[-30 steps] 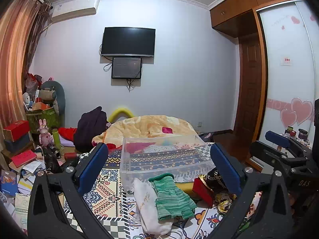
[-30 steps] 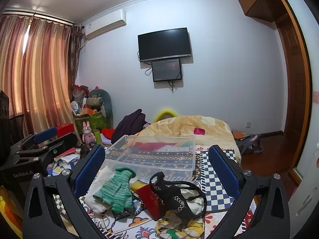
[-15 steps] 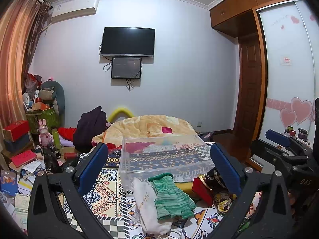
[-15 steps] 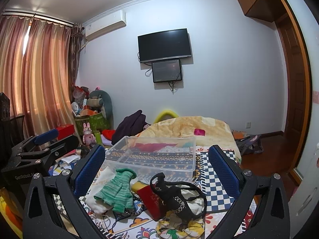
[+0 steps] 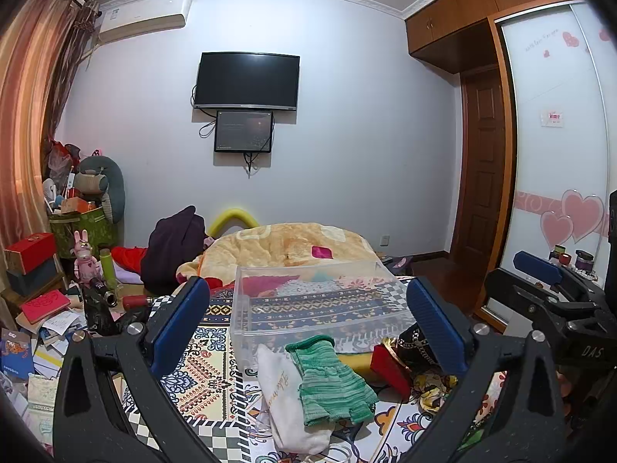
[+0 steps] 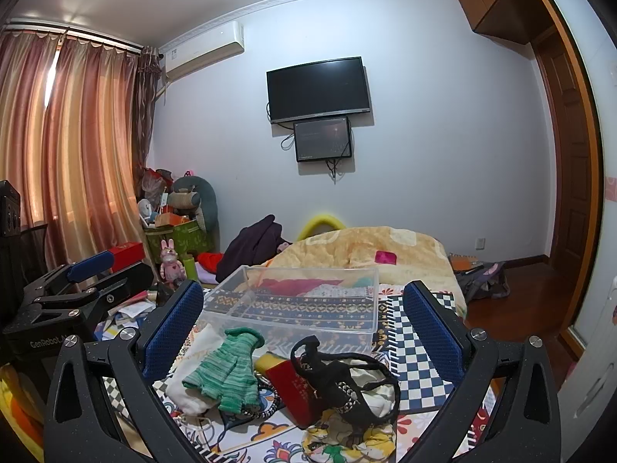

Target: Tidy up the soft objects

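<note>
Hovering over the pile, both claws spread wide, holding nothing.
Green glove (image 5: 331, 382) lies on a white cloth (image 5: 285, 397) at six o'clock of the clear bin (image 5: 308, 308); left gripper (image 5: 308, 332) should pinch its cuff.

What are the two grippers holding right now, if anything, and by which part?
Nothing. The left gripper and right gripper are both open and empty, above the green glove and the clear bin.
</note>
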